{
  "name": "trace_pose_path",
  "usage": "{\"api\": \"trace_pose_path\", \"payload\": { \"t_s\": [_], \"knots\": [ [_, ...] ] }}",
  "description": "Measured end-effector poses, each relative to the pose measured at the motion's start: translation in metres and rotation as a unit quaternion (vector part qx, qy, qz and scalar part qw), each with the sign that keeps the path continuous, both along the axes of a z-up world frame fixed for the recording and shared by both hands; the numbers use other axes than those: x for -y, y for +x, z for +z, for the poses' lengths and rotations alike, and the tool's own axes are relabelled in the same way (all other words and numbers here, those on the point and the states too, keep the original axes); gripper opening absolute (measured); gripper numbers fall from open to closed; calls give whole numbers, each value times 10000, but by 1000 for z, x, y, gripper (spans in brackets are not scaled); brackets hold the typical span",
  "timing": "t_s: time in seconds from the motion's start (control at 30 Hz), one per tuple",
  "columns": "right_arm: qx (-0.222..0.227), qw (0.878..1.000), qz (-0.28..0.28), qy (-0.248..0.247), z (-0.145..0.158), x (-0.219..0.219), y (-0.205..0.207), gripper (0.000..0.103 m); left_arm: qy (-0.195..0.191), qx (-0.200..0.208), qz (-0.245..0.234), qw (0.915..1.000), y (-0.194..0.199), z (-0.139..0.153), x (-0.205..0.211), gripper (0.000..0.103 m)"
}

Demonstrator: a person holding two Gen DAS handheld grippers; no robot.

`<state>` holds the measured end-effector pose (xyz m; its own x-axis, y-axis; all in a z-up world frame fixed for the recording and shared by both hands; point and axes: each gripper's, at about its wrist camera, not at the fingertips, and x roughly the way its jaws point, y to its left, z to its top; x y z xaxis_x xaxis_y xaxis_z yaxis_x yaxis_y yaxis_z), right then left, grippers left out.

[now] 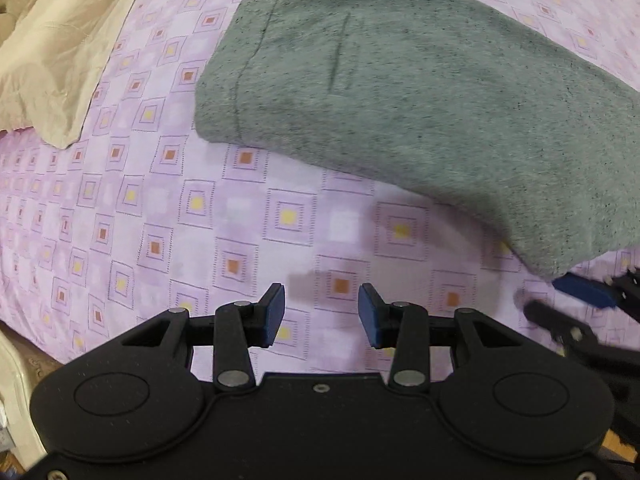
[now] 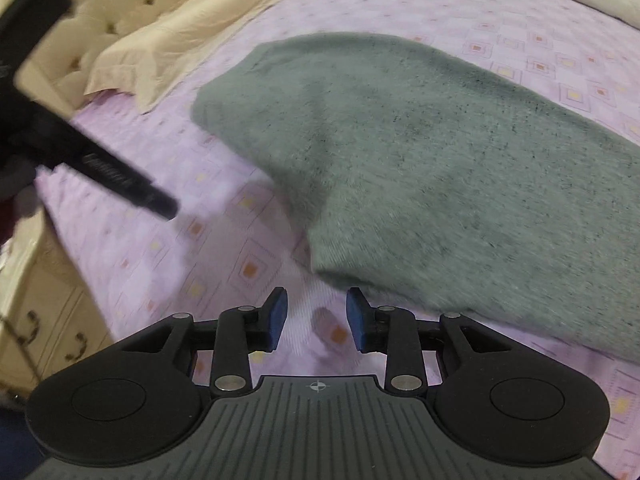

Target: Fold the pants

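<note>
Grey-green knit fabric fills most of what I see: the pants [image 1: 420,92] lie folded into a thick slab on the bed [image 1: 160,220], whose sheet is lilac with small yellow and orange squares. From the left wrist camera, the pants sit ahead of and to the right of my left gripper [image 1: 321,314], well clear of its blue-padded fingers [image 1: 276,314], which stand apart with only patterned sheet between them. The nearest corner of the pants hangs toward the right gripper's blue pad at that picture's right edge. From the right wrist camera, my right gripper [image 2: 316,320] is parted too, holding nothing, and the near edge of the pants [image 2: 460,184] lies just beyond its right finger [image 2: 357,320], close but, as far as I can tell through the blur, not touching. A beige pillow [image 2: 188,40] lies beyond the pants on their left, near the tufted headboard [image 2: 96,12]. The left gripper's black body crosses that picture's left side.
</note>
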<state>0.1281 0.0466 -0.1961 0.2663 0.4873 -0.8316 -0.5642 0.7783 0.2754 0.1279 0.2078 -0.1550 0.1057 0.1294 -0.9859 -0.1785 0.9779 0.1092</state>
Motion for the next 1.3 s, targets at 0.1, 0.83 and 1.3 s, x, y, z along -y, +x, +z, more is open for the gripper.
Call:
{"api": "trace_pose_path", "payload": {
  "t_s": [0.1,0.83,1.3],
  "knots": [
    [357,9986,-346,-156,1,-20,-3,32,-50,36,-85,9999,-2,2,-10,49],
    [433,9966,-696,-97,34,-29,34,9,-645,93,432,9969,-22,-1,-49,49],
    [139,9984,-529,-164,21,-34,7,9,-623,-57,633,9960,-24,-9,-69,49]
  ]
}}
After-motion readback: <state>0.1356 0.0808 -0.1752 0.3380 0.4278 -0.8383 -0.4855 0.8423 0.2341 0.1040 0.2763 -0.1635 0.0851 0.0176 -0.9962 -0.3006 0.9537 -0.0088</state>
